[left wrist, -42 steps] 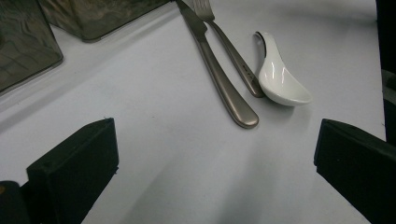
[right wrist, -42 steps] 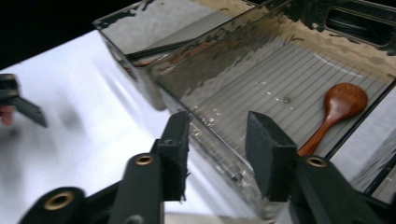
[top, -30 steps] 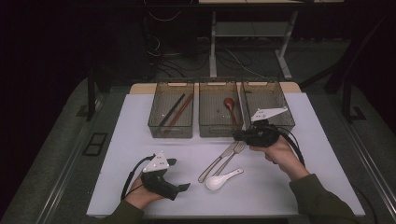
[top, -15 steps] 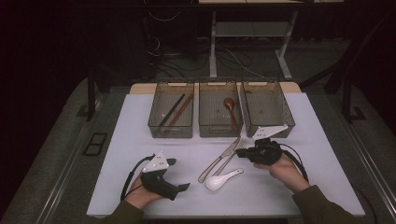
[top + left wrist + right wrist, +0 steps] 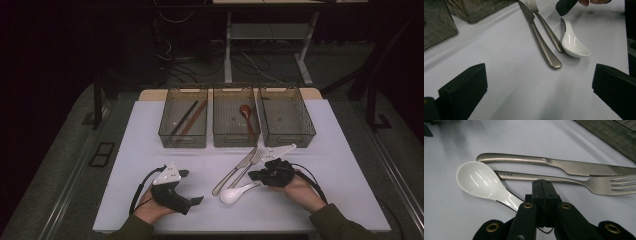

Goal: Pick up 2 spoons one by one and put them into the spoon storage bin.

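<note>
A white ceramic spoon (image 5: 235,194) (image 5: 574,46) (image 5: 477,180) lies on the white table beside a steel knife (image 5: 231,174) (image 5: 541,42) (image 5: 536,161) and a steel fork (image 5: 248,167) (image 5: 549,32) (image 5: 574,181). My right gripper (image 5: 252,176) (image 5: 542,182) is shut with nothing between its jaws. Its tip hangs low over the spoon's handle, right next to the fork's handle. My left gripper (image 5: 192,187) (image 5: 539,75) rests at the near left of the table, jaws wide open and empty, pointing toward the cutlery.
Three mesh bins stand in a row at the back. The left bin (image 5: 172,132) holds chopsticks (image 5: 187,119), the middle bin (image 5: 227,135) a brown spoon (image 5: 246,114), and the right bin (image 5: 287,132) holds nothing. Cables trail from both grippers.
My right hand has come down and toward me from in front of the right bin to the cutlery on the table. The left hand has stayed in place.
</note>
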Demonstrator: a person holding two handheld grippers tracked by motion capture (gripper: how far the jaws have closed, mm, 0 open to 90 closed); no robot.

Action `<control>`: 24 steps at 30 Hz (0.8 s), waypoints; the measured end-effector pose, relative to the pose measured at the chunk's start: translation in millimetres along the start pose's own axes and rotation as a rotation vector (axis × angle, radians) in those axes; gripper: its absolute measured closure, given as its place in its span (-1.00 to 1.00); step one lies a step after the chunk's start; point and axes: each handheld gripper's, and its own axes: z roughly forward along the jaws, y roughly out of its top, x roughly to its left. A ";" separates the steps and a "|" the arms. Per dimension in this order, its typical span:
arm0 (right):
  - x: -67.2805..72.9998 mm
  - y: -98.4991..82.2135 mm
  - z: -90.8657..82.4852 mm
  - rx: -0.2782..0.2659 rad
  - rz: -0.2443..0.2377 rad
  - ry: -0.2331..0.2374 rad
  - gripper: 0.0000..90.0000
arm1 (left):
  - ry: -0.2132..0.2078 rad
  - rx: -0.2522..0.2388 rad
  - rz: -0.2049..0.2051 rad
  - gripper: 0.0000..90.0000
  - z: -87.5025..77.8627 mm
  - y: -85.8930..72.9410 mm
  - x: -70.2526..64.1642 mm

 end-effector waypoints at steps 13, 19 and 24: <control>-1.8 -1.7 14.2 0.050 -0.001 0.008 0.98 | -0.006 0.003 0.004 -1.00 0.9 -0.2 0.0; -0.8 -3.1 13.5 0.062 -0.007 0.016 0.98 | -0.006 0.004 0.005 -1.00 0.9 -0.2 -0.1; 3.4 -5.4 12.2 0.074 -0.016 0.027 0.98 | -0.006 0.005 0.004 -1.00 0.8 -0.3 -0.1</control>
